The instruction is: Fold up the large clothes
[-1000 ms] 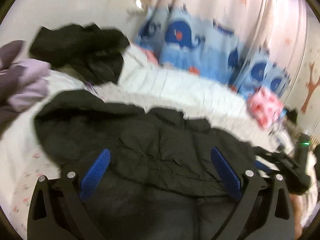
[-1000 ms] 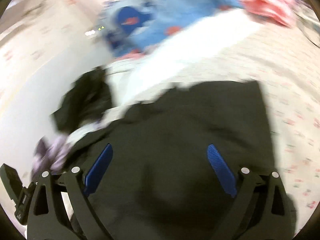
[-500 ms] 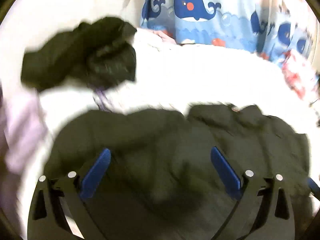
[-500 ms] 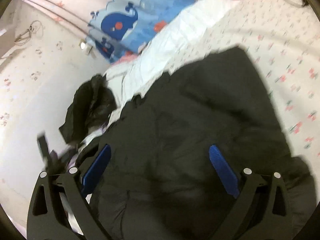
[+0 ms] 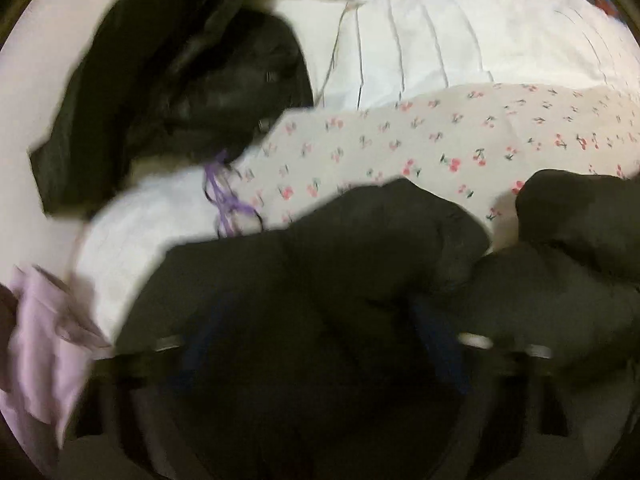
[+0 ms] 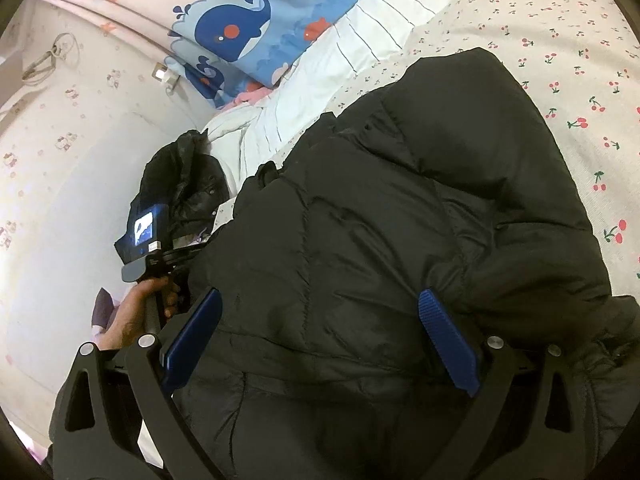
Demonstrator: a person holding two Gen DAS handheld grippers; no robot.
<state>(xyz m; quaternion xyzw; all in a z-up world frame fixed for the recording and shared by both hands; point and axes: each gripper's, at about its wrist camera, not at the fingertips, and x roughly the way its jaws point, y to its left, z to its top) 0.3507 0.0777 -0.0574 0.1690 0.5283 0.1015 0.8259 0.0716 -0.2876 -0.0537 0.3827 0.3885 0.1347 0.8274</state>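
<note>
A large black puffer jacket lies spread on the cherry-print bed sheet. My right gripper hovers over its lower part, jaws wide open and empty. In the left wrist view the jacket fills the lower half, blurred. My left gripper is low over the jacket's edge, its blue pads dim and wide apart, holding nothing. The left gripper with its camera also shows in the right wrist view, held by a hand at the jacket's left side.
A second black garment lies heaped at the bed's far left by the wall. A lilac garment lies at the left. A white pleated quilt and a whale-print blue cover lie behind.
Both grippers have dropped closer to the jacket. The left view has tilted down and moved in over the jacket's left edge. Both stay open.
</note>
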